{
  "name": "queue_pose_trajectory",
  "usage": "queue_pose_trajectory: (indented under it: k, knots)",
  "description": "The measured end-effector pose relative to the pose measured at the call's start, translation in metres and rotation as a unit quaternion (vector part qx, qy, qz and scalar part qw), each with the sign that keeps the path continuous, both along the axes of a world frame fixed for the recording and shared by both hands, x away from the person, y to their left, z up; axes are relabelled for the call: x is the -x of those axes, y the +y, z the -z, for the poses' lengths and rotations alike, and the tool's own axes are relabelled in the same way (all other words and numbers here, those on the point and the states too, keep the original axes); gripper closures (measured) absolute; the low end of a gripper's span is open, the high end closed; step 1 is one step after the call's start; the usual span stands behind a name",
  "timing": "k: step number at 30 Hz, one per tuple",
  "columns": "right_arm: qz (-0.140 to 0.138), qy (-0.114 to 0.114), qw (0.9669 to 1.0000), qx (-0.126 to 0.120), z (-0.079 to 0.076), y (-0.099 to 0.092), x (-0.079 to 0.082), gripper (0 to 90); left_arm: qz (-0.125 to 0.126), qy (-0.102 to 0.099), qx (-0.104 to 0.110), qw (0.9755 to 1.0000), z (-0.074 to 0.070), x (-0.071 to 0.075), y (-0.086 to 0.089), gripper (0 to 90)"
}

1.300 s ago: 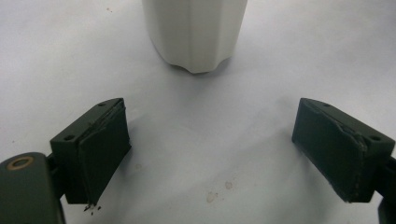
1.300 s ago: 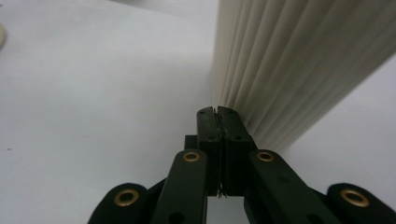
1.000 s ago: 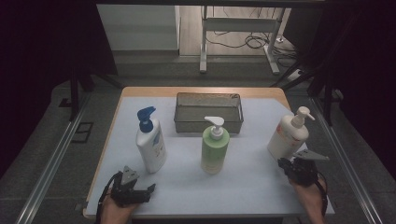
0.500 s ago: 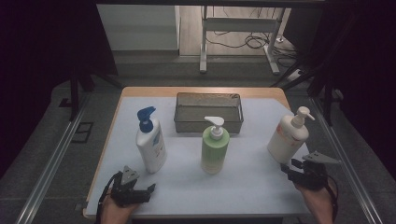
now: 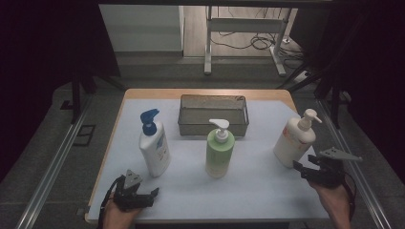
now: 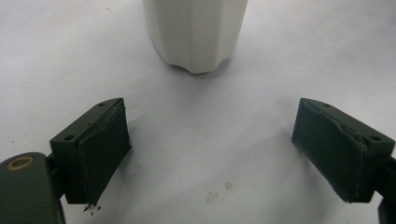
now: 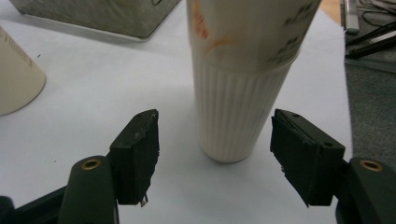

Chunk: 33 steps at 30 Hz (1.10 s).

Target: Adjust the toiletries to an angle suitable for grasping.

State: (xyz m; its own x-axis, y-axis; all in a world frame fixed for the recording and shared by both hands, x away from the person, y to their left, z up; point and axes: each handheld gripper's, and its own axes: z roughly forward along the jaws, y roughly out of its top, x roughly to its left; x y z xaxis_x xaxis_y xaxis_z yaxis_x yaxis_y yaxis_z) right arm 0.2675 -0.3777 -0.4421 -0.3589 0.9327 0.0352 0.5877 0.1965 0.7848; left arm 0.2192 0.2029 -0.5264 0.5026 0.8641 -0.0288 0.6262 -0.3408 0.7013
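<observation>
A cream pump bottle (image 5: 295,140) with orange print stands at the table's right. My right gripper (image 5: 302,169) hangs just in front of it. In the right gripper view its jaws have just been opening and stand open; the ribbed base of the cream bottle (image 7: 236,116) rises just ahead of the gap, untouched by the pads. A white bottle with a blue pump (image 5: 154,144) stands at the left. My left gripper (image 5: 149,194) rests open near the front edge below it. The left gripper view has the white bottle's base (image 6: 194,32) well ahead of the open jaws.
A green pump bottle (image 5: 219,150) stands mid-table, and its side (image 7: 16,79) also shows at the left of the right gripper view. A grey mesh basket (image 5: 213,125) sits behind it. The table's right edge (image 5: 319,143) drops off close beside the cream bottle.
The right gripper has risen a little and drifted right, and its jaws have spread from nearly shut to open. The left gripper and the bottles have stayed put.
</observation>
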Motion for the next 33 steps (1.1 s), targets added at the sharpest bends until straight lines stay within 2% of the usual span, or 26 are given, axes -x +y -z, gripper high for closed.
queue_pose_trajectory:
  k: [8, 21, 26, 33]
  knots:
    - [0.001, -0.008, 1.0, -0.001, -0.013, -0.006, -0.012, 27.9, 0.0, 0.0, 0.0, 1.0, 0.0, 0.0, 0.0, 10.6]
    - [-0.007, -0.02, 0.9997, -0.013, -0.029, -0.001, -0.034, 24.3, 0.0, 0.0, 0.0, 1.0, 0.0, 0.0, 0.0, 10.6]
    - [-0.011, -0.022, 0.9997, -0.001, -0.03, 0.005, -0.047, 24.8, 0.0, 0.0, 0.0, 1.0, 0.0, 0.0, 0.0, 10.6]
    - [-0.013, -0.025, 0.9996, 0.002, -0.03, 0.011, -0.058, 26.0, 0.0, 0.0, 0.0, 1.0, 0.0, 0.0, 0.0, 10.6]
